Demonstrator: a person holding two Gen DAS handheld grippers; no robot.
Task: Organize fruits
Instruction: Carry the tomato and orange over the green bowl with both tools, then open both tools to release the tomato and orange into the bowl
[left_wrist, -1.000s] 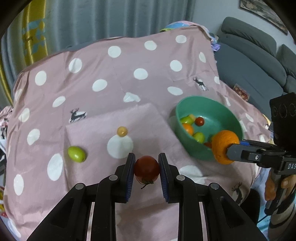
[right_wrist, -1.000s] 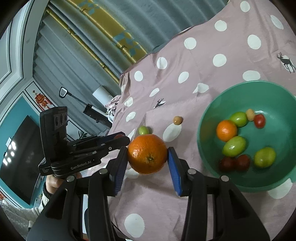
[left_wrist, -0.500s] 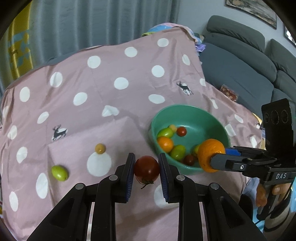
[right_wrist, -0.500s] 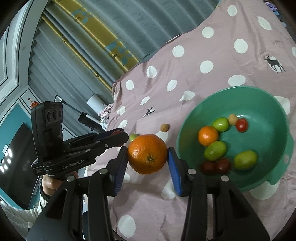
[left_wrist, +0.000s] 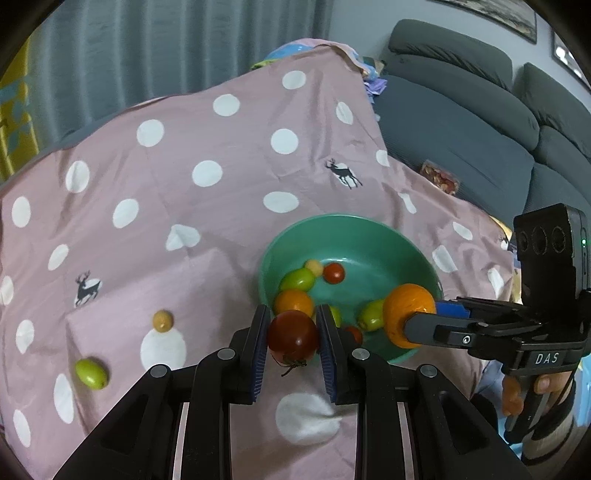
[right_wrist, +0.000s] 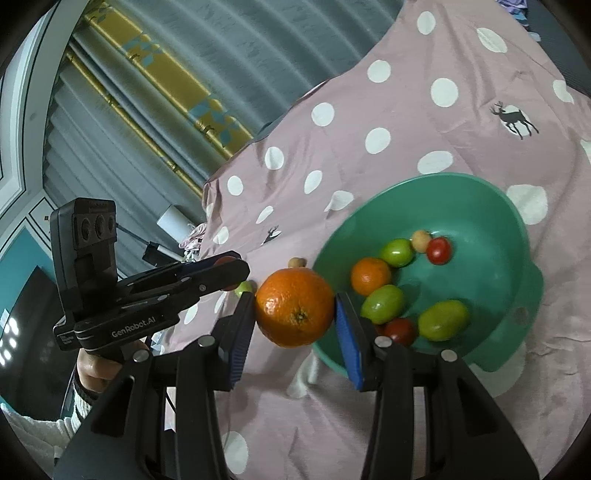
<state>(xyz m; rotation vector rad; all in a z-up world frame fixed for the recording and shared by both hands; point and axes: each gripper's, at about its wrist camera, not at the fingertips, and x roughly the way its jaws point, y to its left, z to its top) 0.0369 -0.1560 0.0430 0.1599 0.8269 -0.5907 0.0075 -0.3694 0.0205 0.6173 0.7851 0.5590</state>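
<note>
The left gripper (left_wrist: 293, 338), marked "GenRobot.AI" in the right view, clamps a red tomato (left_wrist: 293, 335) beside the green bowl (right_wrist: 509, 236), while the "DAS"-marked right gripper (right_wrist: 295, 312) clamps an orange (right_wrist: 294, 307) at its rim.

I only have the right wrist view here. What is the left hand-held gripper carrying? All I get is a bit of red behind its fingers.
Observer: The left hand-held gripper is shut on a dark red tomato, with the stalk hanging below it.
Operator: And the loose fruit on the cloth? My view hides most of it.
Observer: There are two, lying apart: a small yellow fruit and a green fruit. In the left wrist view both are to the left of the green bowl.
</note>
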